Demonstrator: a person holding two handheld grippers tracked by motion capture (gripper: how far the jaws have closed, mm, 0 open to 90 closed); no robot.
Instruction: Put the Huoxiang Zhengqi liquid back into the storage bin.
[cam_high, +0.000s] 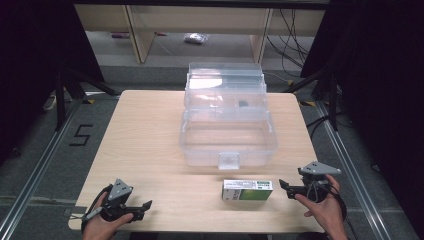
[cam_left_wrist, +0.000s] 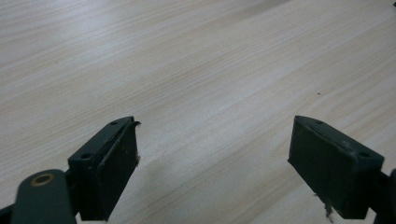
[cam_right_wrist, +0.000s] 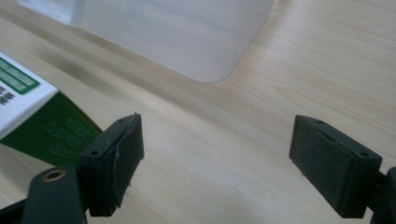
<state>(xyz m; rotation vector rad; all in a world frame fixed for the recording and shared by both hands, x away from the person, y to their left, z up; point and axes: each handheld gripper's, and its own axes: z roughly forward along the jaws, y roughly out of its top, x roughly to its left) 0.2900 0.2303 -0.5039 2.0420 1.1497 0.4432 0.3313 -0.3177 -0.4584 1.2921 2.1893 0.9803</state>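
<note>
Green-white carton lies flat near the table's front edge, just in front of the clear bin, long axis L-R. My R gripper sits just off its right end, jaws wide, nothing in them. L gripper well apart, also open, empty. R is nearer, I reckon.

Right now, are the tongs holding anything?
No. Both tongs, left and right, are open and hold nothing; the green and white box lies untouched on the table.
</note>
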